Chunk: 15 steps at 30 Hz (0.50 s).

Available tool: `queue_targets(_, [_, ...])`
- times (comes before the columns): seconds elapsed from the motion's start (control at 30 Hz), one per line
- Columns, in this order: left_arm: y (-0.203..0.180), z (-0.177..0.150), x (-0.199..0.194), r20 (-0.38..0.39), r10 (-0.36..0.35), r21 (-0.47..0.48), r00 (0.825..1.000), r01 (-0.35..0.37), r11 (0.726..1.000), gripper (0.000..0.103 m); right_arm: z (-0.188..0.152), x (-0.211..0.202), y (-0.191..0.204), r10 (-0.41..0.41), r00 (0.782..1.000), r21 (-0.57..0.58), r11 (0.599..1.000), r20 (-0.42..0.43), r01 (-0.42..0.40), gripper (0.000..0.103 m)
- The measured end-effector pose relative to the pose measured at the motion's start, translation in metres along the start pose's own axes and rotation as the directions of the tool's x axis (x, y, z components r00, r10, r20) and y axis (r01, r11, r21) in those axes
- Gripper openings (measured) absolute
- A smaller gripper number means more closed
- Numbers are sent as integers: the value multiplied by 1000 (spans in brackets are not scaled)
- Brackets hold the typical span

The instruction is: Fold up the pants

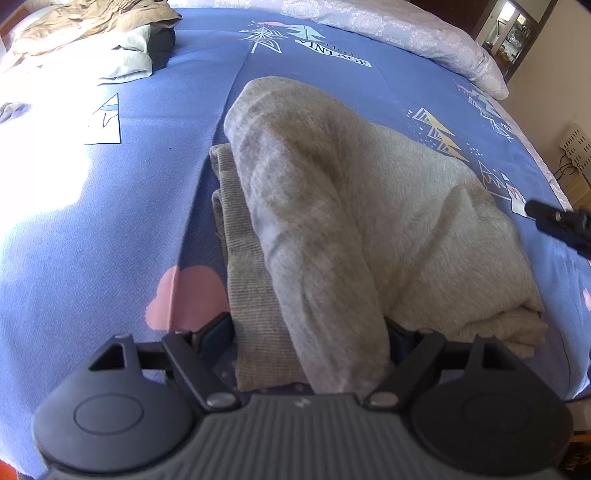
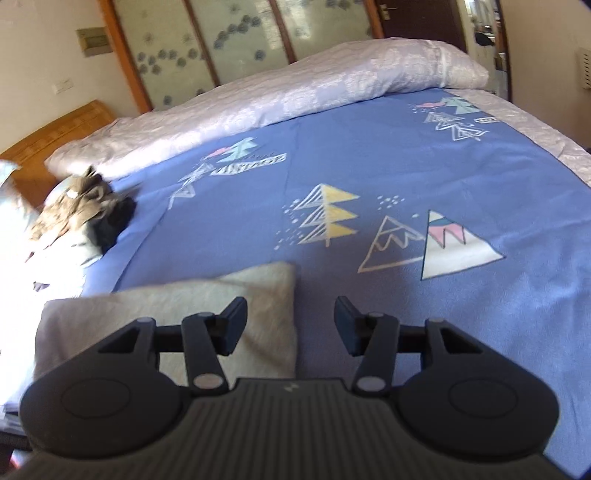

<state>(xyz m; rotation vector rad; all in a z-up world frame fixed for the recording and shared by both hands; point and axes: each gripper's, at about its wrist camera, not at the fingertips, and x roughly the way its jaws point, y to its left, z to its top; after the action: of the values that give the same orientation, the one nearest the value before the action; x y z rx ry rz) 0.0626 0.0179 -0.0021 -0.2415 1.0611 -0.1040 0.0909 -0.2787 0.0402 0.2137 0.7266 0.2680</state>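
Grey knit pants (image 1: 332, 206) lie folded in a bundle on the blue bed sheet (image 1: 110, 240). My left gripper (image 1: 310, 332) has its jaws wide apart around the near end of the bundle, ribbed cuff included; the fingertips are mostly hidden by cloth, so a grip cannot be confirmed. My right gripper (image 2: 291, 325) is open and empty, hovering just right of the pants' corner (image 2: 258, 295); its left finger overlaps the cloth in view. One right finger (image 1: 557, 221) shows at the right edge of the left wrist view.
A pile of tan, pale green and dark clothes (image 1: 96, 33) sits at the far left of the bed, also in the right wrist view (image 2: 81, 218). A rolled lilac quilt (image 2: 277, 92) lies along the far side. Wooden headboard (image 2: 51, 129) at left.
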Motion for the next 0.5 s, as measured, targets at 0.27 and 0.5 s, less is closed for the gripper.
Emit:
queue_targets(0.27, [2,-1,-1,0,-7,1,1000,7,1000,82,-44,-5,19,87,974,-34,995,-211,-96,30])
queue_targets(0.5, [20,19,-47,24,-46,-30,999,47,998,73,-48,-60,15,96,991,-112,988,-88,-106,31])
